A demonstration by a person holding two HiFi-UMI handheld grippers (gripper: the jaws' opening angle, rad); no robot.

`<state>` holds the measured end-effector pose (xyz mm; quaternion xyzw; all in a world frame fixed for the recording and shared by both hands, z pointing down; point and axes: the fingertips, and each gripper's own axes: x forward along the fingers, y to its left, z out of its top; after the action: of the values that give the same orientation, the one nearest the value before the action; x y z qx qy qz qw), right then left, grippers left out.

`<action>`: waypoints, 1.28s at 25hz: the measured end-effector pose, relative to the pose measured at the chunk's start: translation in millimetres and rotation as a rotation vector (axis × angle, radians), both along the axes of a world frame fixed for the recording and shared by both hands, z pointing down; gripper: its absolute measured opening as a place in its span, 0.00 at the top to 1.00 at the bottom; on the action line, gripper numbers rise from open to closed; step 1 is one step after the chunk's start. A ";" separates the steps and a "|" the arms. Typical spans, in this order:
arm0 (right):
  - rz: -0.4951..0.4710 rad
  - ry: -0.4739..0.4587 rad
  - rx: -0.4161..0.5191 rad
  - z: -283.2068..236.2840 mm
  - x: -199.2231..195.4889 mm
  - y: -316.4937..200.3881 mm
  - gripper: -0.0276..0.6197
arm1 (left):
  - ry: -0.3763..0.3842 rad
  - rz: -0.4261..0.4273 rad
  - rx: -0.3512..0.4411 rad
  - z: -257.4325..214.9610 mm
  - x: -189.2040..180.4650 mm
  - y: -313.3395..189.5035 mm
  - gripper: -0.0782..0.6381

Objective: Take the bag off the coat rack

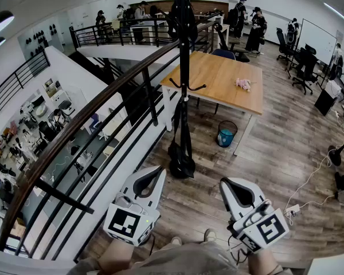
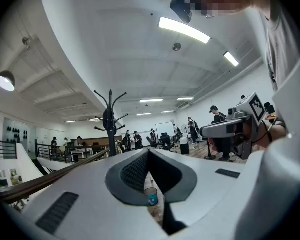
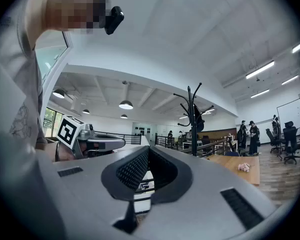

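Clearly you're only approaching: left gripper [image 1: 155, 176] and right gripper [image 1: 228, 187] have jaws closed, empty, well short of the black bag [image 1: 180, 160] hanging low on the coat rack [image 1: 184, 50]. Next, open up and reach its straps.

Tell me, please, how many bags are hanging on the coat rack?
1: a black bag hanging low on the coat rack, under its lower hooks. Others may be hidden behind the pole.

The coat rack [image 1: 184, 50] is cut off at twelve o'clock; the pink thing [image 1: 243, 83] on the table [image 1: 218, 73] is too small to tell.
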<state>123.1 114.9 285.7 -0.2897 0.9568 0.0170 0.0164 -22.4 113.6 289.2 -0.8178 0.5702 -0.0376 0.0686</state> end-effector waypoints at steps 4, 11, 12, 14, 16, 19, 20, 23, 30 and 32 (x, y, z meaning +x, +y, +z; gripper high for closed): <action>0.008 0.001 -0.024 6.0 -12.2 -0.1 0.91 | -0.006 0.007 -0.008 1.9 -9.1 0.1 0.87; 0.009 0.013 -0.035 12.1 -21.8 -0.6 0.91 | 0.008 0.011 -0.004 5.1 -18.7 1.9 0.87; 0.003 0.017 -0.036 13.3 -24.6 0.6 0.91 | 0.010 0.009 0.000 5.4 -20.5 2.4 0.87; -0.002 0.022 -0.041 15.9 -30.5 1.7 0.91 | 0.006 -0.018 0.017 3.7 -27.4 1.5 0.87; 0.017 0.012 -0.043 17.5 -35.9 -1.0 0.91 | -0.002 -0.065 0.029 0.6 -38.8 -0.7 0.85; 0.084 -0.023 -0.033 17.0 -39.1 -9.4 0.59 | -0.007 -0.094 0.033 0.7 -58.1 -0.6 0.64; 0.098 -0.031 -0.028 16.3 -39.6 -11.1 0.58 | -0.006 -0.098 0.038 0.5 -63.1 0.2 0.62; 0.100 -0.044 -0.031 16.3 -45.7 -14.5 0.58 | -0.013 -0.119 0.040 2.9 -75.9 -1.0 0.61; 0.086 0.031 -0.062 46.6 -46.2 -57.4 0.58 | 0.024 -0.122 -0.013 39.6 -72.6 -35.8 0.60; 0.082 0.049 -0.077 58.8 -42.8 -70.4 0.58 | 0.038 -0.127 -0.037 53.9 -68.4 -46.7 0.60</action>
<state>80.3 44.6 344.5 -0.3288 0.9441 -0.0122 -0.0188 -90.8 66.9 343.1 -0.7818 0.6212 -0.0369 0.0402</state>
